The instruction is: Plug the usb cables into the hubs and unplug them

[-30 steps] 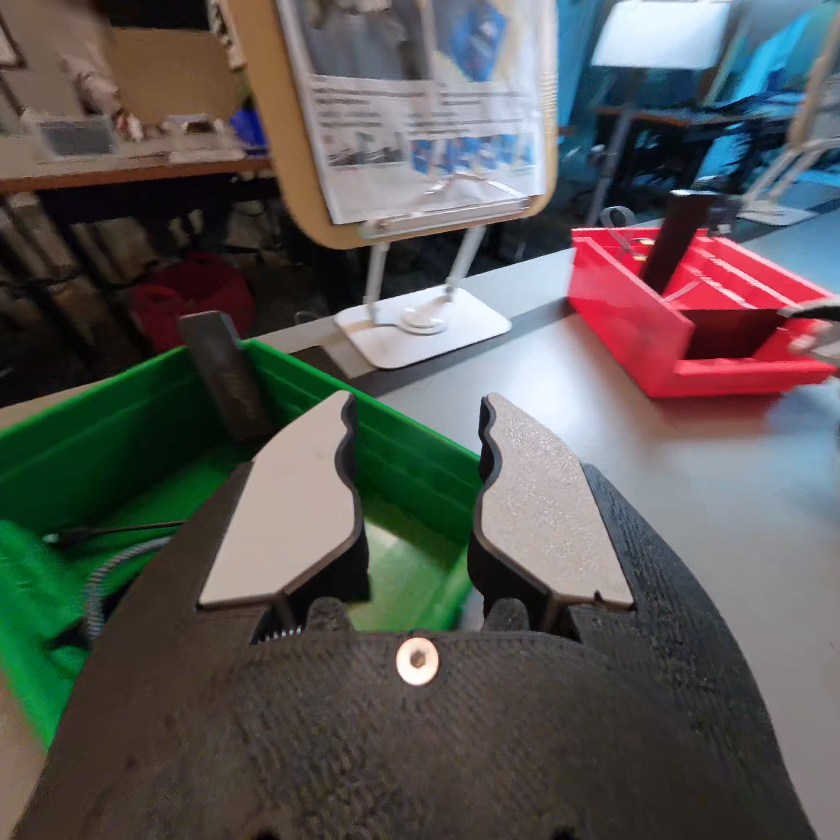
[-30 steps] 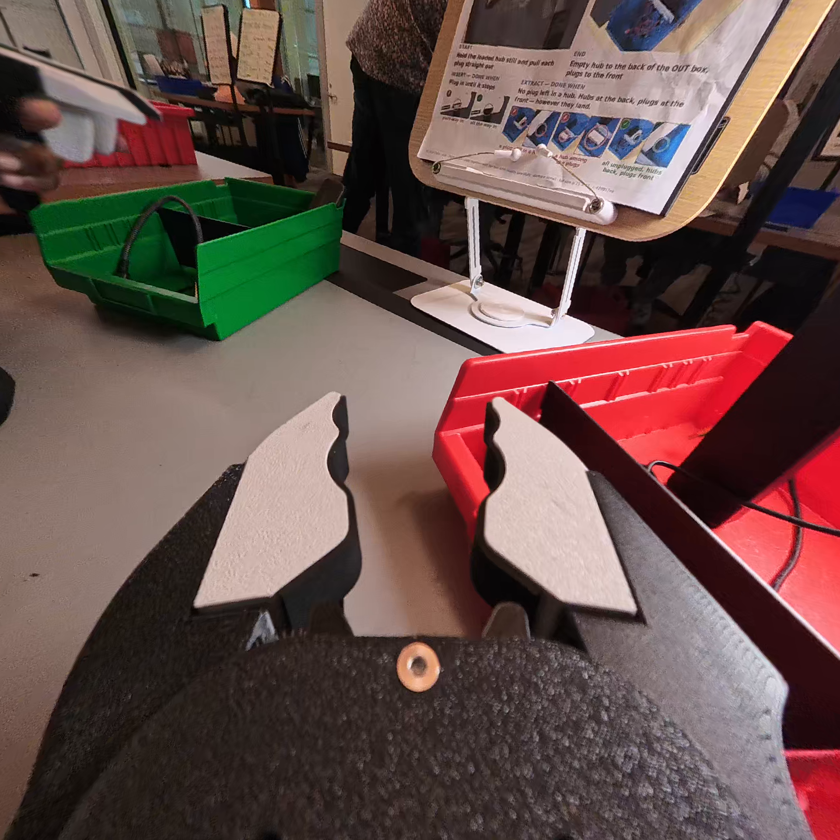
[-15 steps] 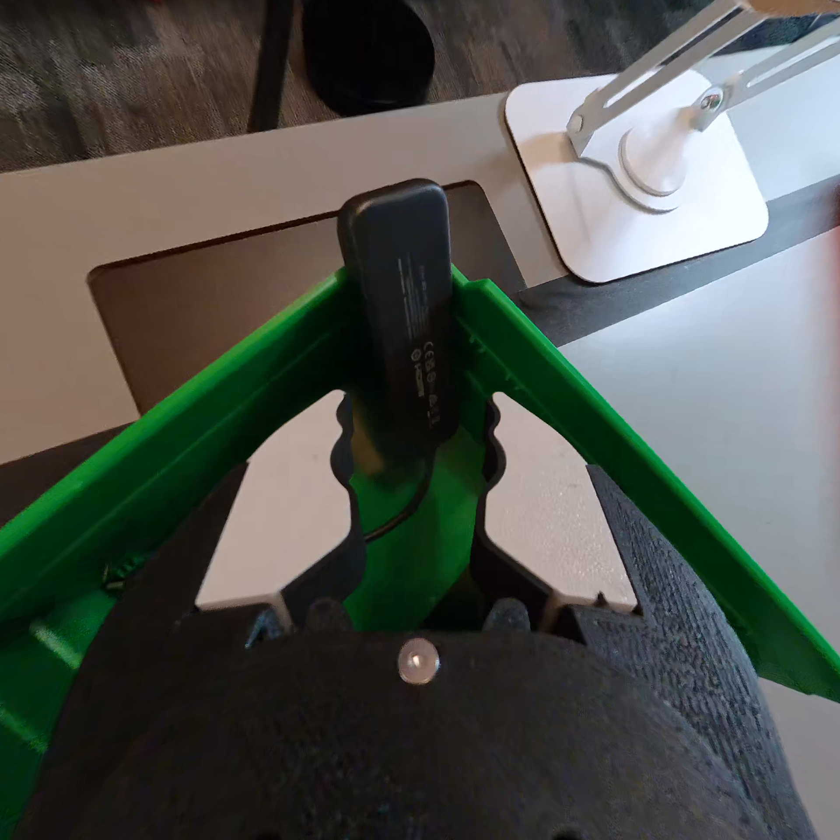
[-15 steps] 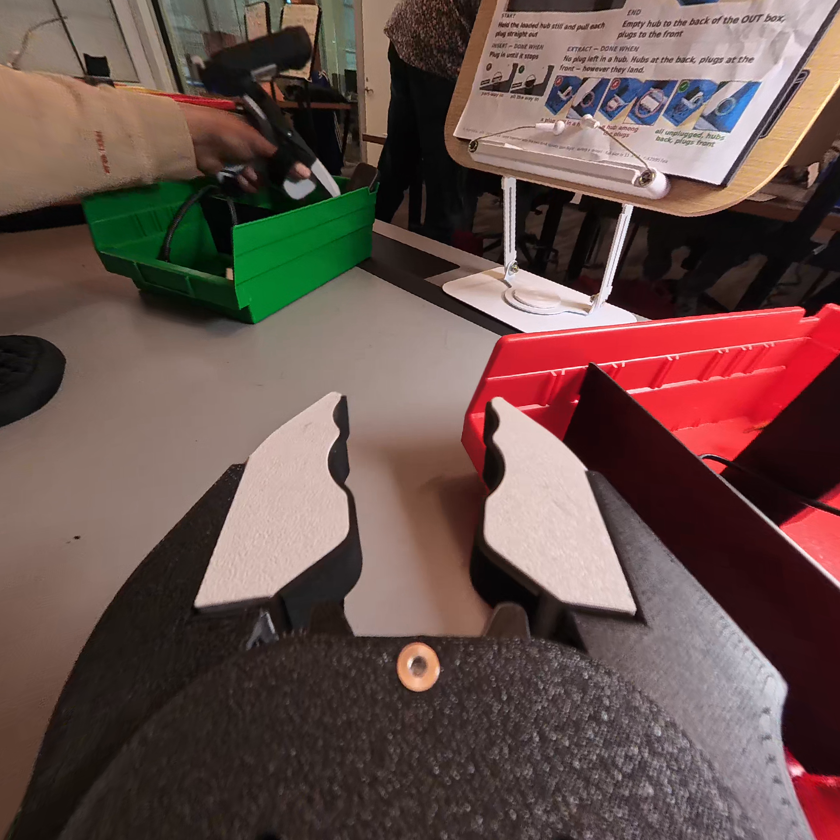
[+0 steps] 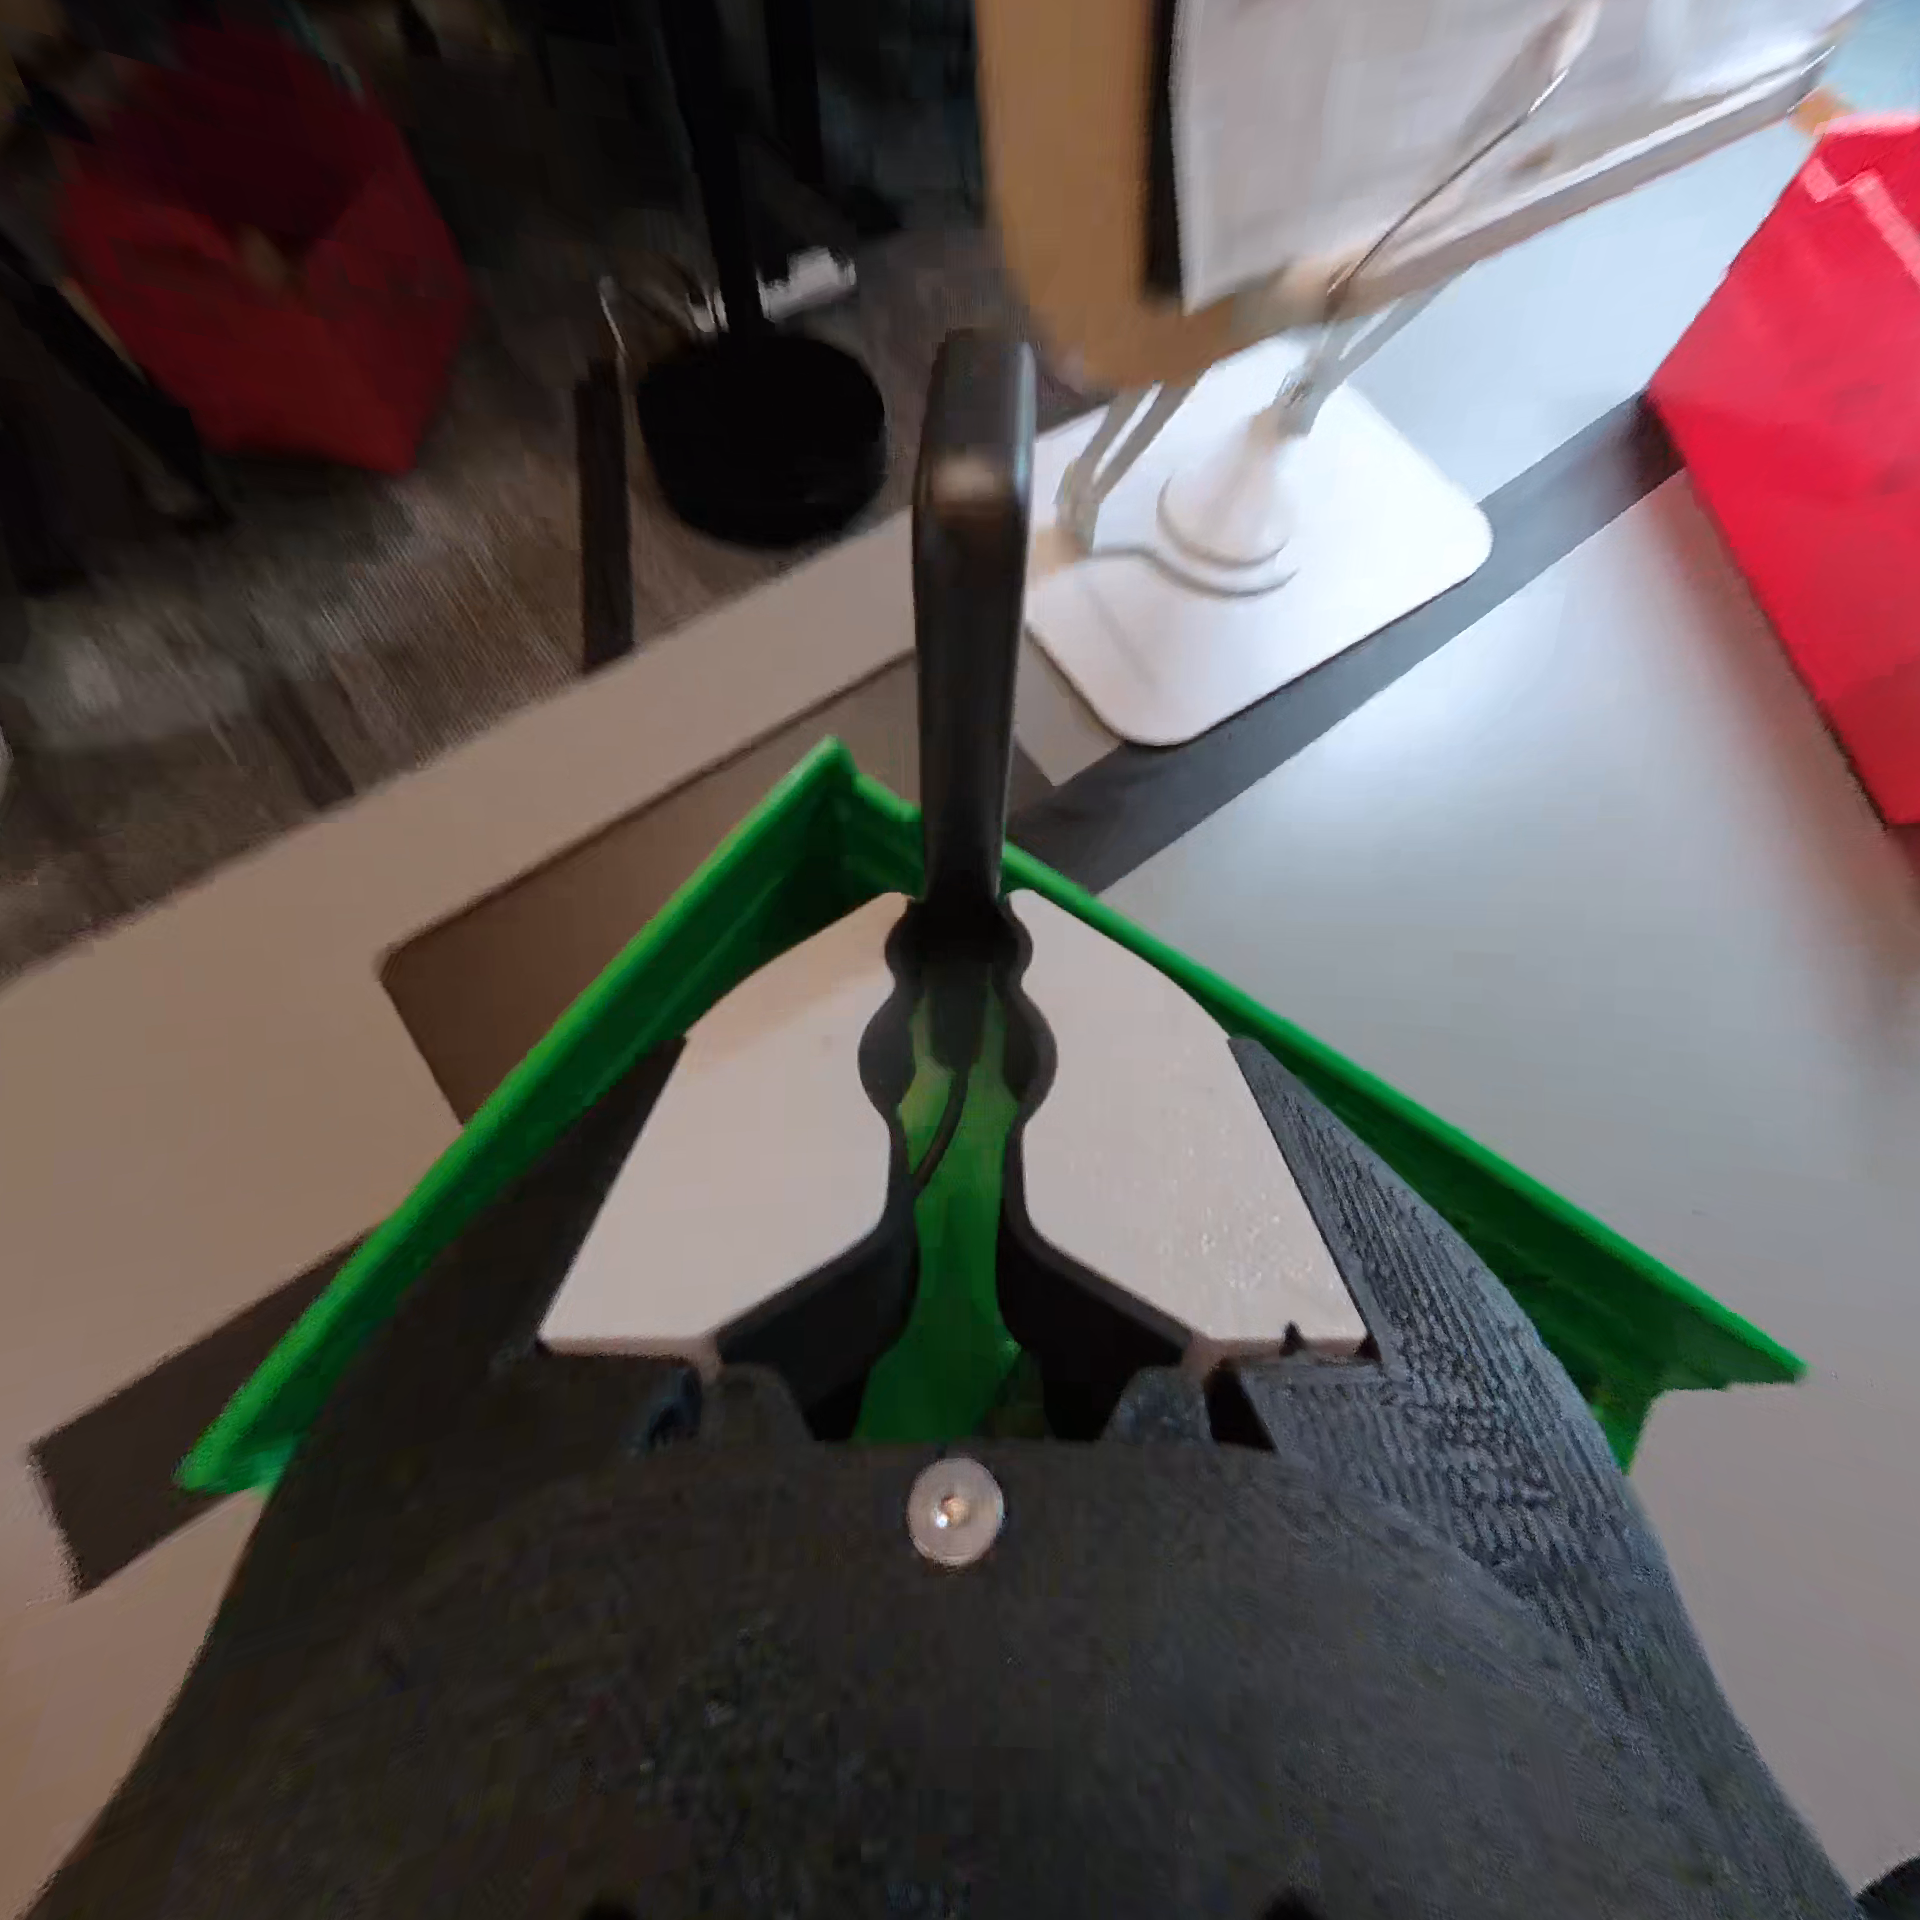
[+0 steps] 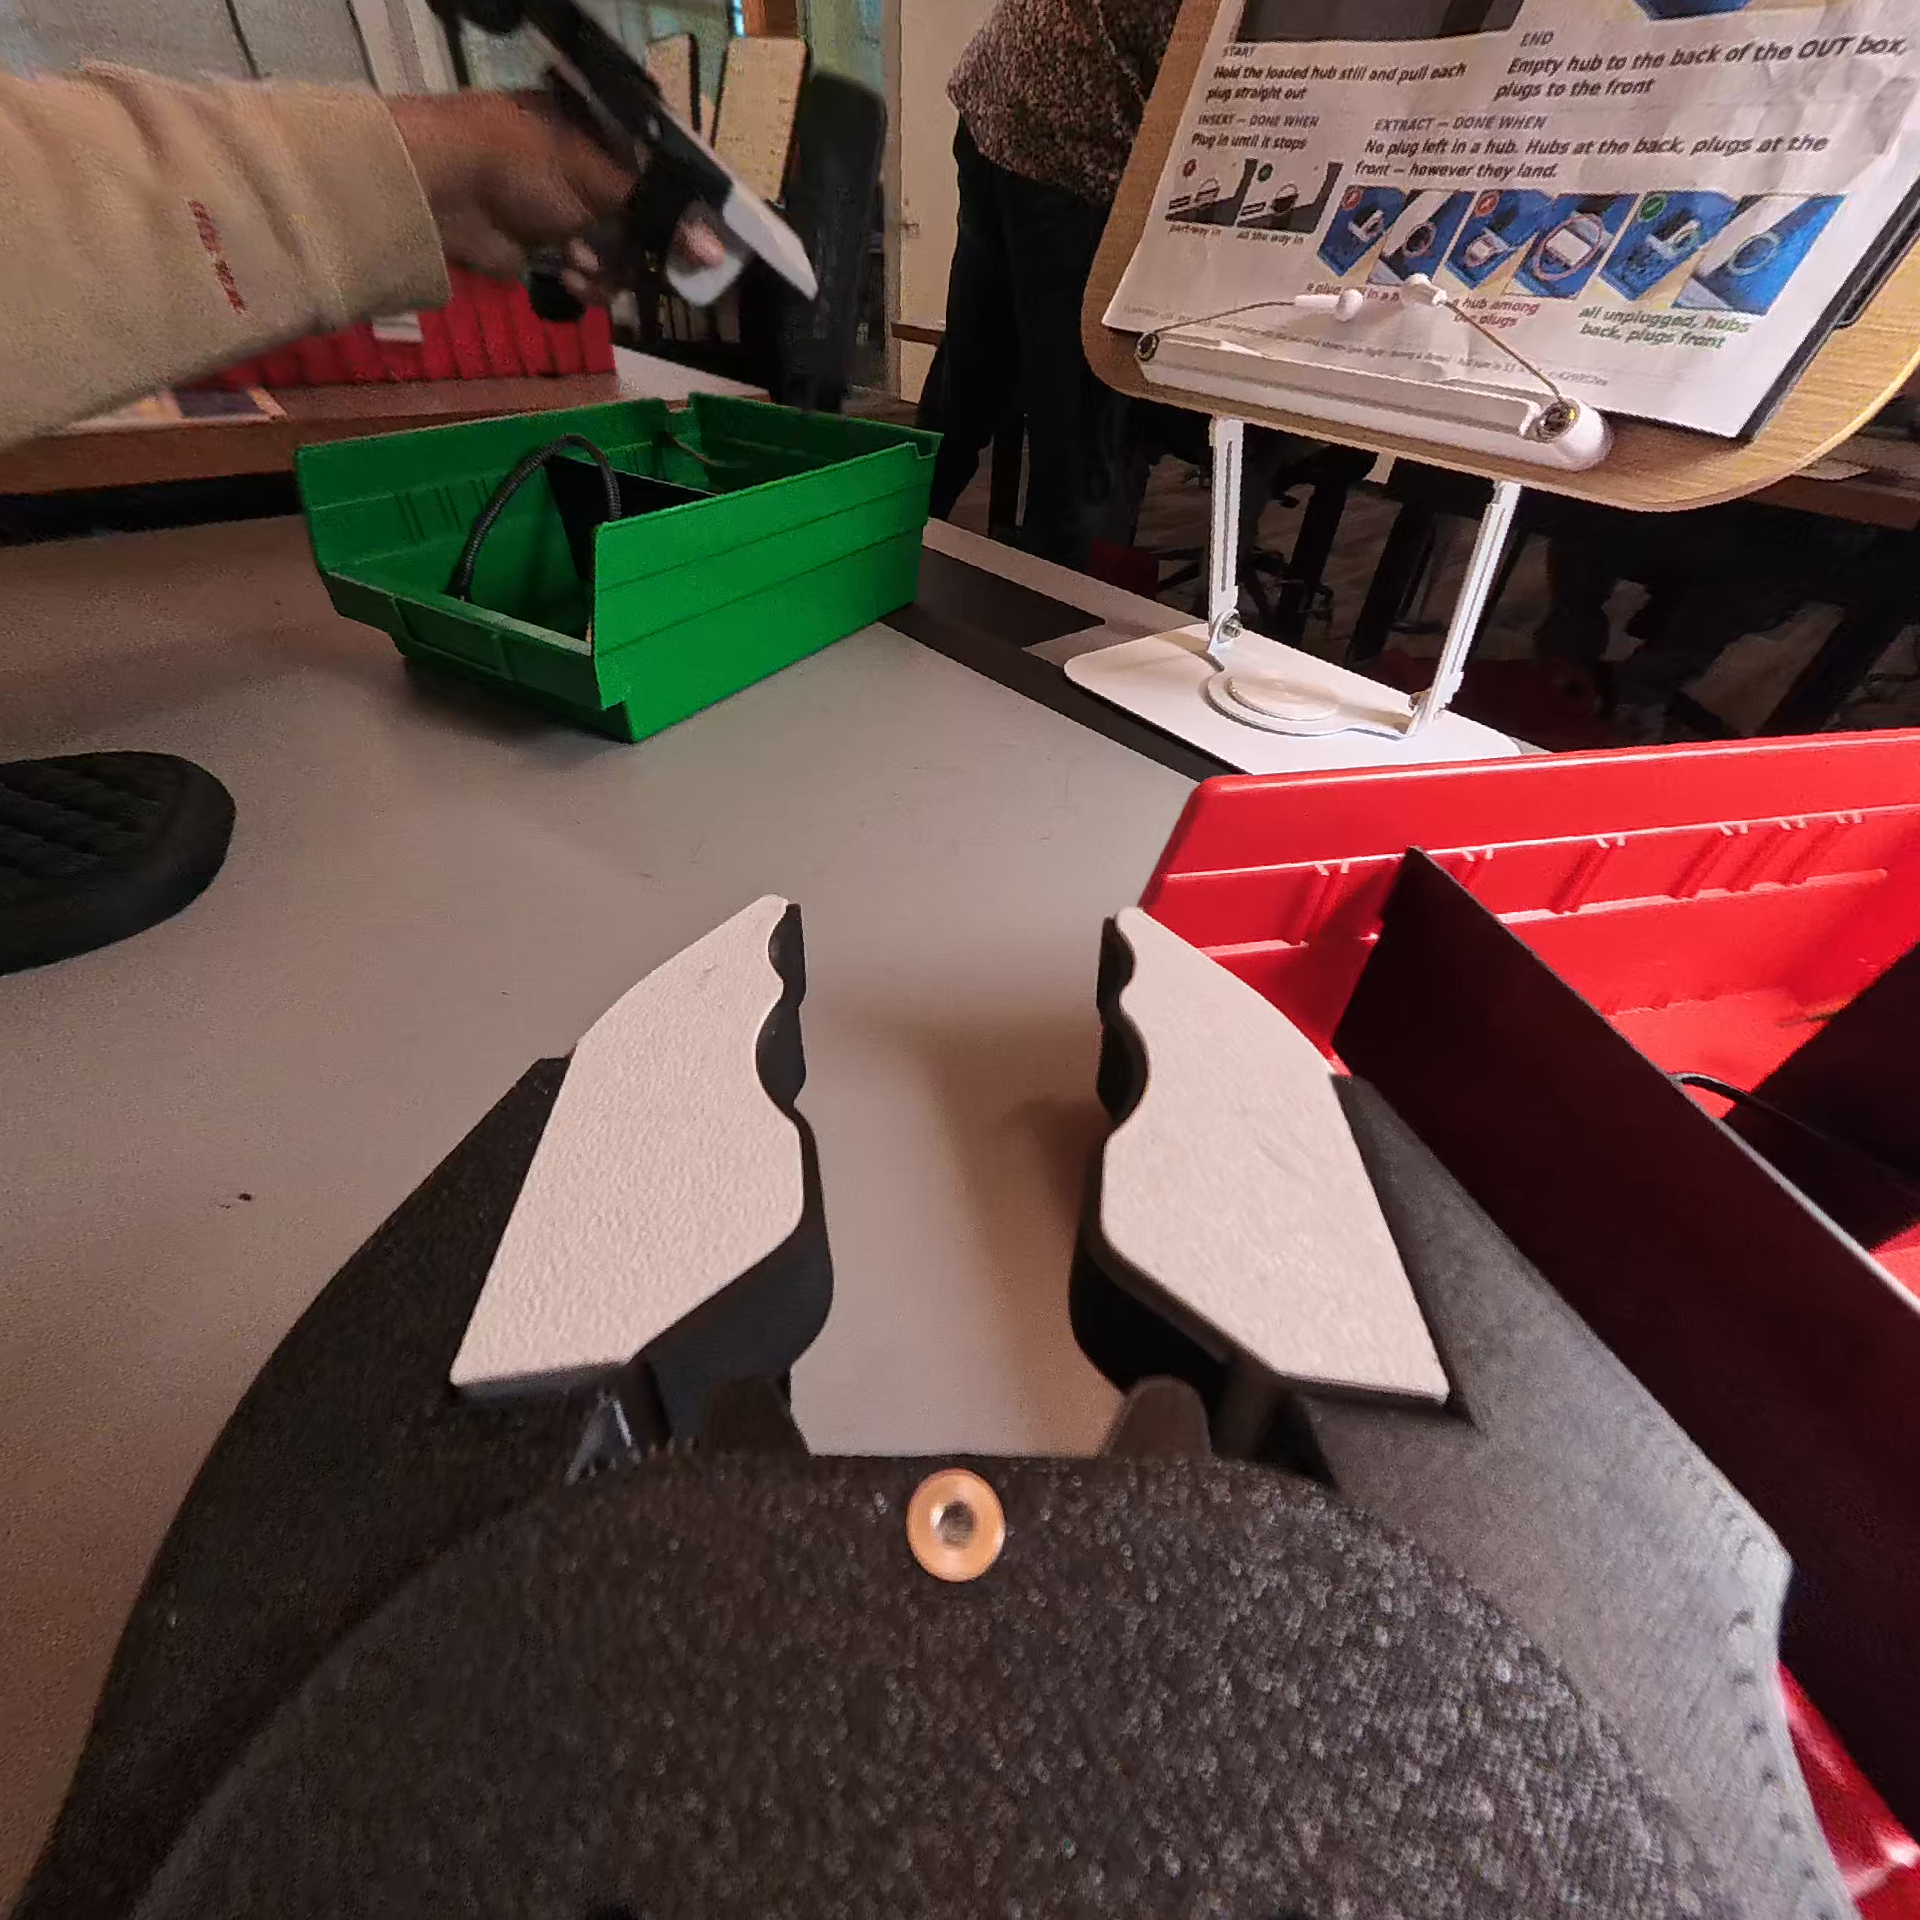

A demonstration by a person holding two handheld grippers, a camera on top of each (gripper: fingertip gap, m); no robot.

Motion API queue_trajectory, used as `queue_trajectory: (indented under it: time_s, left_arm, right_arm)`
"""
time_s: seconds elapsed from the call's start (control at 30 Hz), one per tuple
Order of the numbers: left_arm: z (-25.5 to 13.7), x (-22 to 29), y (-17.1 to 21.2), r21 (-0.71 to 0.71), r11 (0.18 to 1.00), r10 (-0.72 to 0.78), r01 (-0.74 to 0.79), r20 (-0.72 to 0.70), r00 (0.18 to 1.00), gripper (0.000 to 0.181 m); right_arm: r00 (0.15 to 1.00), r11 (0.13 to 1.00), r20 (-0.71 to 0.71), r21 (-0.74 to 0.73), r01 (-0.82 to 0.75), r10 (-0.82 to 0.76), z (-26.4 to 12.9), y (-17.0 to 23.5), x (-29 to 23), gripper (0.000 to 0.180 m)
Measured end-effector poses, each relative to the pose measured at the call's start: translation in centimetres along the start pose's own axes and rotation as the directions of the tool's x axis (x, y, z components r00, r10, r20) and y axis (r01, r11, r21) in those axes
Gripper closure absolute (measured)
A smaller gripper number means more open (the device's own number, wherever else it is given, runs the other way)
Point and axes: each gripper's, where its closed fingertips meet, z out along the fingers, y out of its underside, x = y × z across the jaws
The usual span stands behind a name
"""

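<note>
The left gripper is clamped narrow on the lower end of a slim black hub, which stands edge-on straight ahead of the fingertips and rises above the corner of the green bin spread just beneath them. A thin black lead trails from the hub's base down between the fingers toward the bin floor. Beyond the bin, ahead and to the right, stands the white foot of a document stand.

The right gripper is wide apart and holds nothing, low over bare desk. Hard by its right finger is the red bin with a black divider; a dark cable lies behind that divider. Farther off to its left the green bin shows a braided cable looping out.

The hub looks light, rigid and smooth-skinned, so a grip on its flat faces near the lead end should serve, leaving the ports free; pinched edge-on it may twist. The cables are limp, so take them by the stiff plug housing, not the cord.
</note>
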Motion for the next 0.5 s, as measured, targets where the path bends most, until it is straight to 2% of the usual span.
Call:
queue_trajectory:
  time_s: [0.1,0.27,0.4,0.5]
  left_arm:
    - [-4.9,2.8,-4.7,0.156,0.979,0.122,-0.128,0.047,0.991,0.169]
    - [-13.0,11.5,-10.5,0.404,0.869,0.297,-0.286,0.036,0.954,0.168]
    - [-17.1,20.3,-11.0,0.538,0.787,0.414,-0.302,-0.096,0.905,0.168]
    - [-18.5,26.7,-8.8,0.612,0.758,0.464,-0.224,-0.266,0.845,0.168]
  right_arm:
    - [1.0,1.0,-0.001,0.014,0.003,-0.003,0.0,-0.3,-0.2,0.126]
    - [1.0,0.999,0.008,0.031,-0.015,0.014,0.1,-0.7,-0.6,0.126]
    - [0.999,0.999,0.038,0.046,-0.021,0.02,0.2,-1.1,-1.3,0.126]
    - [0.997,0.996,0.075,0.089,-0.005,-0.002,0.1,-2.0,-2.3,0.127]
